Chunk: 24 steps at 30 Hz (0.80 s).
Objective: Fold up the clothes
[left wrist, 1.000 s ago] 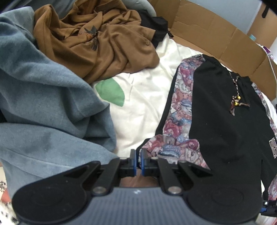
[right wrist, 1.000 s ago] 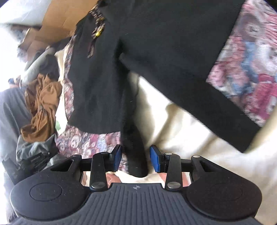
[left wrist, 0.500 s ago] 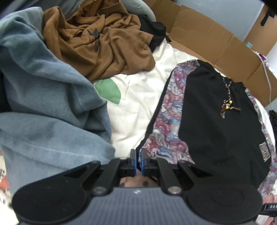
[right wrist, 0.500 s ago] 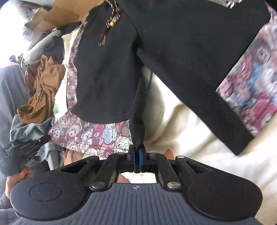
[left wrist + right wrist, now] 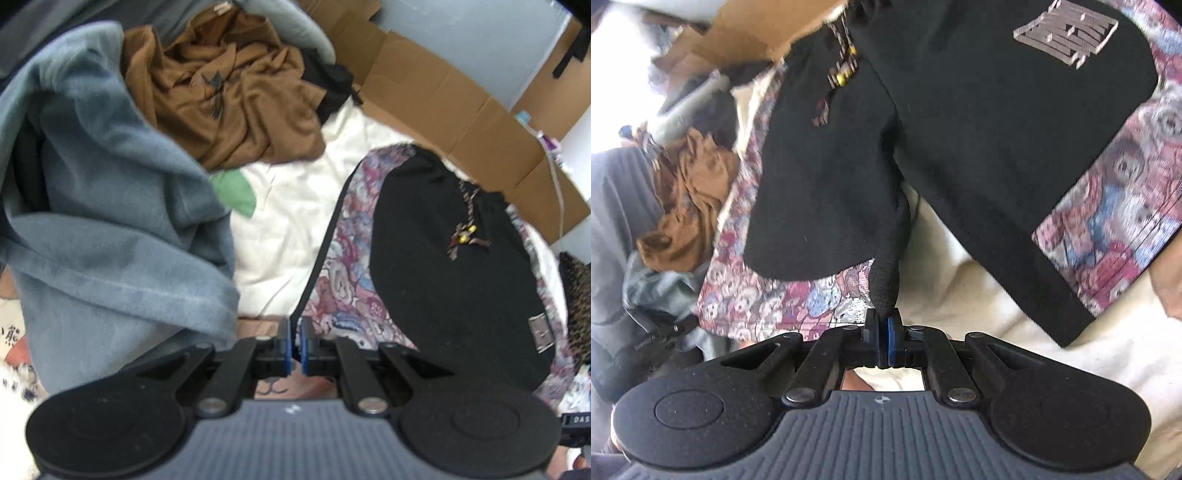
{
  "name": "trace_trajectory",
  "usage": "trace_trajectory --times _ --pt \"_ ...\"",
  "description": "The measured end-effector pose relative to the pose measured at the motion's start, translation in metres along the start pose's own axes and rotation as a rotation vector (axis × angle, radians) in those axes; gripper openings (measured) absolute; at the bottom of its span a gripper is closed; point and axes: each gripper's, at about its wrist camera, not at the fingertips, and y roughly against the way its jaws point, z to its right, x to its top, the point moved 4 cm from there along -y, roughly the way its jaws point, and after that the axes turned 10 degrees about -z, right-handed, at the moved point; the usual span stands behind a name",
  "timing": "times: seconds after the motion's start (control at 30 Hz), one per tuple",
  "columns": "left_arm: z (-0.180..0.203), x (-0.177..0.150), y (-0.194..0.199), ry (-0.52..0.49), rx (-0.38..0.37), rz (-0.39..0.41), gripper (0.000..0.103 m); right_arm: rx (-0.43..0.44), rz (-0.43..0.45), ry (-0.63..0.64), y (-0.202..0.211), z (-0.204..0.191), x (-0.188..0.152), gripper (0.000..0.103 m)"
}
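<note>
Right gripper (image 5: pixel 882 330): jaws pressed together, pinching a black cuffed edge of the sweater (image 5: pixel 960 122), seen only in the right wrist view. Left gripper (image 5: pixel 294 345): jaws nearly closed on the thin dark hem at the sweater's (image 5: pixel 443 266) patterned corner. Sweater spread on the cream sheet (image 5: pixel 295 229), long axis running away from the left gripper toward the cardboard (image 5: pixel 443 96), beaded cord (image 5: pixel 465 229) at the far end. Only in the left view: blue-grey garment (image 5: pixel 110 229) heaped on the left, green patch (image 5: pixel 234 190) on the sheet. Brown shirt (image 5: pixel 236 99) beyond. Grey woven patch (image 5: pixel 1065 33) clearest in the right view, characters not readable. Ink characters at left view's edge, too small to read
</note>
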Motion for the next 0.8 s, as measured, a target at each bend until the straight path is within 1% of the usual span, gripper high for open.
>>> trace_trajectory --times 0.2,0.37,0.47,0.57,0.63,0.73,0.8 --pt "-0.014 -0.007 -0.036 -0.012 0.065 -0.053 0.005 -0.019 -0.055 -0.025 -0.030 0.012 -0.007 0.002" --pt "-0.024 -0.010 -0.064 0.003 0.078 -0.097 0.005 -0.034 -0.073 -0.042 -0.045 0.022 -0.007 0.002" --pt "-0.024 -0.012 -0.076 -0.022 0.107 -0.107 0.005 -0.042 -0.085 -0.043 -0.052 0.024 -0.004 0.002" --pt "-0.023 -0.012 -0.075 -0.019 0.116 -0.102 0.005 -0.048 -0.092 -0.034 -0.053 0.021 -0.002 0.002" --pt "-0.025 -0.012 -0.067 -0.002 0.105 -0.091 0.005 -0.049 -0.094 -0.029 -0.052 0.019 -0.001 0.002" --pt "-0.029 -0.010 -0.052 -0.003 0.084 -0.070 0.005 -0.022 -0.099 -0.032 -0.047 0.020 -0.001 0.002" --pt "-0.032 -0.011 -0.049 0.006 0.072 -0.069 0.005 -0.030 -0.107 -0.031 -0.048 0.021 -0.002 0.002"
